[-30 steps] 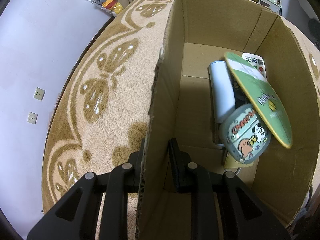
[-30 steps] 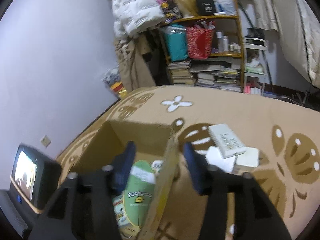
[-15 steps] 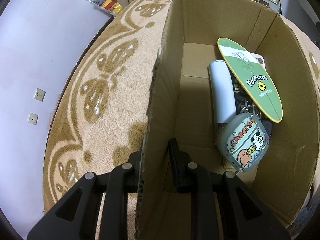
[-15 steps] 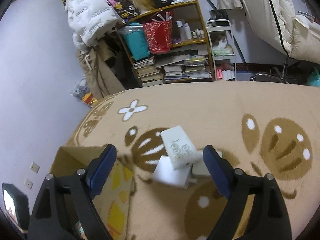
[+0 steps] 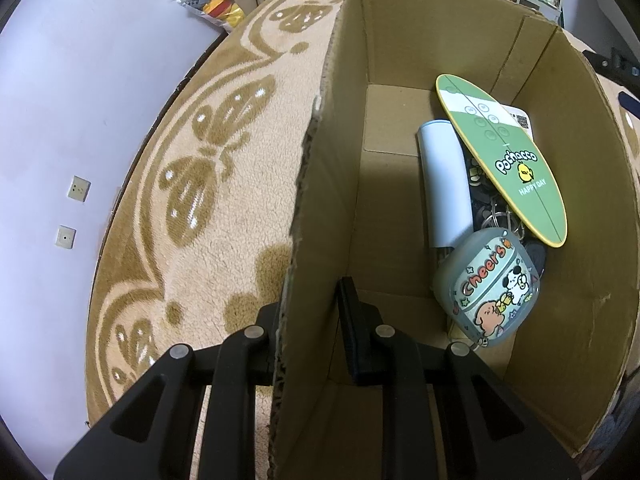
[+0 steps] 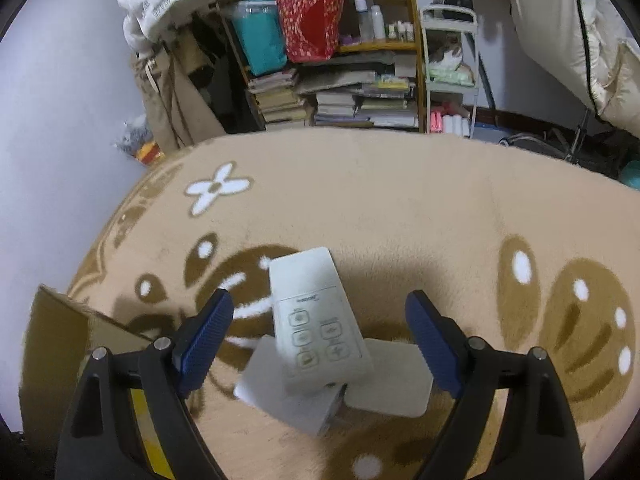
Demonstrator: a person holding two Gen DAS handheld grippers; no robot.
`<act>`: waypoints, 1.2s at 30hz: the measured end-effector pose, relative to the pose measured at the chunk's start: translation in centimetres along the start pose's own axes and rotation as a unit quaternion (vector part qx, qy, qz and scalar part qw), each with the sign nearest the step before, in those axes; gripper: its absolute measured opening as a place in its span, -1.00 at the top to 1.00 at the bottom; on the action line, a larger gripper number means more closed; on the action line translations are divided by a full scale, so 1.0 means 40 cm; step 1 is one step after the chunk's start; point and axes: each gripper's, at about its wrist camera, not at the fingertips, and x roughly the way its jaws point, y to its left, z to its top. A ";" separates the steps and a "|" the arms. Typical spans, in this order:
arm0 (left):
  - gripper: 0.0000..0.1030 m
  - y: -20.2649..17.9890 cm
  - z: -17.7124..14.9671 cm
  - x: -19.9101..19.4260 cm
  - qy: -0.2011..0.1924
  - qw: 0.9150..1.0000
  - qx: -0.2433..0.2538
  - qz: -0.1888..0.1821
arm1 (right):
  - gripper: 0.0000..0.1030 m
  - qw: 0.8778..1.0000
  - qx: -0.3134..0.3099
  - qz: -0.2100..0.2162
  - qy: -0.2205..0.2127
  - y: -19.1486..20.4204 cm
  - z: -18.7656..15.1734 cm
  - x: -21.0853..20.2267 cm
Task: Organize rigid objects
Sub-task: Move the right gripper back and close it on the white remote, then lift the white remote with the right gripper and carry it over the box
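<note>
Remote (image 6: 316, 320) rests on patterned beige carpet (image 6: 400, 208) near bookshelf (image 6: 340, 60).

Right gripper leaves the box and opens over the white pile

A second ago the right gripper (image 6: 319, 330) straddled the cardboard box (image 5: 580, 168) wall; now its blue fingers (image 6: 204, 336) stand wide apart over the white remote control (image 6: 316, 320) lying on two white flat boxes (image 6: 296, 396) on the carpet. Inside the box, the green Pochacco board (image 5: 504, 160) has dropped flatter, and the Cheers case (image 5: 488, 292) has settled beside it.
</note>
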 end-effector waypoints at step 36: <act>0.61 -0.013 -0.003 0.002 -0.001 1.000 0.006 0.010 | 0.01 0.998 -0.016 0.059 -0.024 0.068 -0.068 -0.161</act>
